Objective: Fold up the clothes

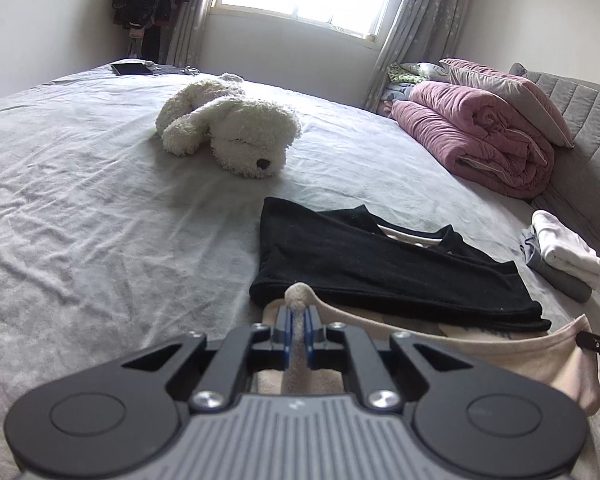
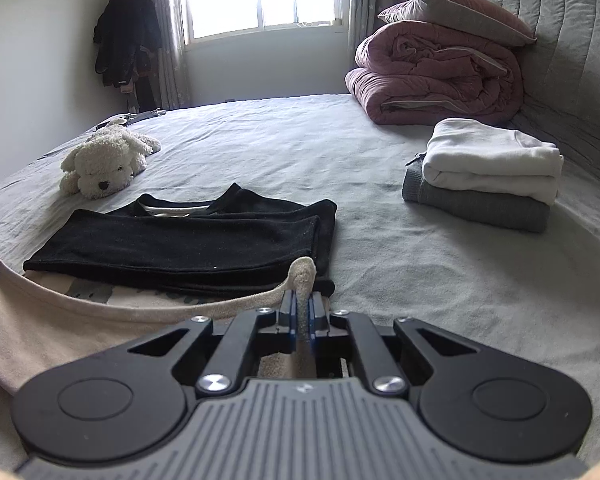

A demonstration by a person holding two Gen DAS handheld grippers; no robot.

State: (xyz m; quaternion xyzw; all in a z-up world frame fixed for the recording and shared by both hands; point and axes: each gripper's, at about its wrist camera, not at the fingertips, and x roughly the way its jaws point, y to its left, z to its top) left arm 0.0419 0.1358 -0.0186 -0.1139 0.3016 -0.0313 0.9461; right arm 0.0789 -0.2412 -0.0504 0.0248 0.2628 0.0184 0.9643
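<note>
Both grippers, left gripper [image 1: 296, 322] and right gripper [image 2: 303, 316], pinch the beige garment's [image 2: 52, 320] hem corners.

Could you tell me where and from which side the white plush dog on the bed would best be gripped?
The plush dog lies flat on the grey sheet, head toward the cameras, legs and ears splayed. I would probably come from above and close the fingers across a floppy front paw or ear, since those are narrow and soft, while the head looks too wide.
</note>
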